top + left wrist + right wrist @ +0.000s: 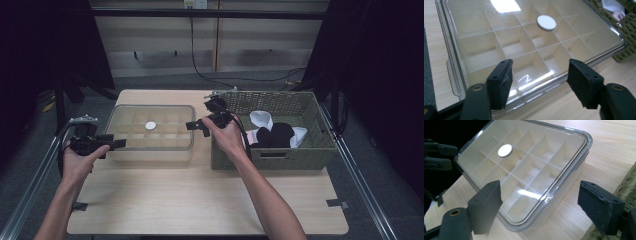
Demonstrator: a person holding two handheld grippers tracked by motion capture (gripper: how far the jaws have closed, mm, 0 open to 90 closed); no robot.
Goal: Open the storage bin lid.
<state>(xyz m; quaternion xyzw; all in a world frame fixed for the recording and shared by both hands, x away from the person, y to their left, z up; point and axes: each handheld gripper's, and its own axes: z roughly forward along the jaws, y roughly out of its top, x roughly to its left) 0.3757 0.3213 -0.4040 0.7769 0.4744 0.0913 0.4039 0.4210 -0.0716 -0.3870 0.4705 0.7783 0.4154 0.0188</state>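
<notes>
Step in hand, as I judge it: taking hold of the clear compartment box [151, 132] from both ends to lift its lid or move it.

Position. The box sits flat on the tabletop [200, 200], just left of the wicker basket [272, 157], which holds black and white cloth items [275, 132]. Its transparent lid [529, 37] is seated, with a white round disc [546, 22] lying near the lid's middle. The compartments under the lid look empty.

Finger state. My left gripper [539, 85] is spread wide with nothing between its fingers [501, 82]; it faces the box's near left edge. My right gripper [544, 207] is also released, with nothing grasped, and looks at the box's right corner [584, 142] from beside the basket.

Procedure, as I would advise:
1. Bring each gripper level with the lid rim, not above it, so the fingers meet the edge squarely.
2. Seat the left fingers over the small side tab [452, 75]; approach the opposite end the same way with the right.
3. Close both sides together, so the box does not skid on the tabletop.
4. Keep the right hand clear of the basket wall.
5. Lift evenly; a tilt may send the disc sliding.
</notes>
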